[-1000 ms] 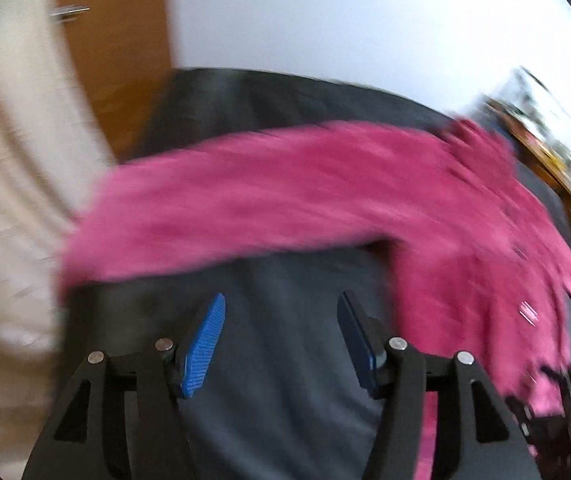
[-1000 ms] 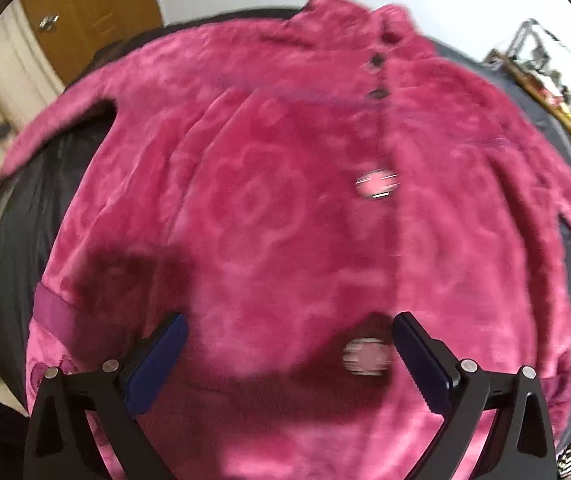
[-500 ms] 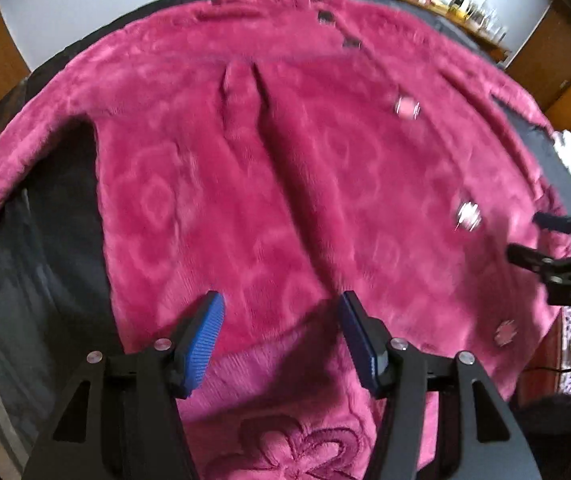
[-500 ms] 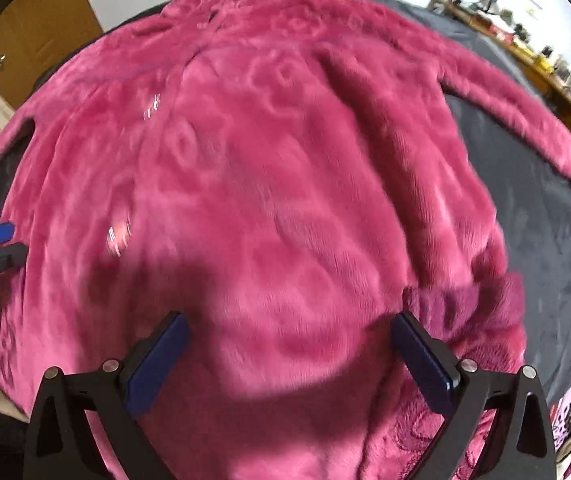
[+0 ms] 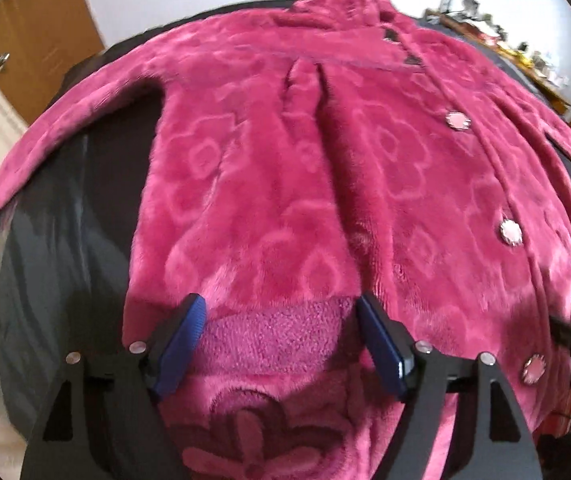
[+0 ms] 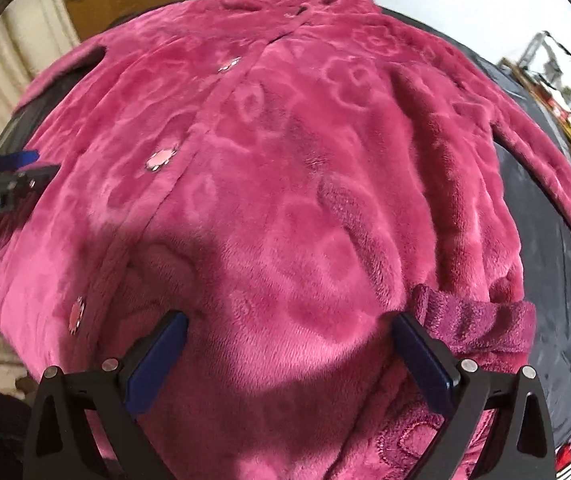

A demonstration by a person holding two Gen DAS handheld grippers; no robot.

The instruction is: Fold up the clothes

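**Left wrist view: pink fleece jacket spread flat, both grippers released above its hem**

Left wrist view shows a wooden door [image 5: 33,36] and a cluttered shelf [image 5: 497,36] beyond the far edge of the dark tabletop [image 5: 45,264]; neither stands in the way. The pink jacket [image 5: 325,184] lies front-up on that tabletop, long axis running away from the cameras, collar at the far end, hem nearest, sleeves out to either side. Round buttons [image 5: 458,121] run down its placket.

The left gripper [image 5: 281,320] has its fingers spread wide above the darker hem band [image 5: 273,336], grasping nothing. The right gripper [image 6: 289,340] is likewise released, its fingers [image 6: 157,356] apart over the lower front panel.

Both sleeve ends are cut off at the frame edges. Whether the blue pads touch the fleece is hard to tell. In the right wrist view the jacket [image 6: 305,184] hides most of the tabletop [image 6: 565,300].
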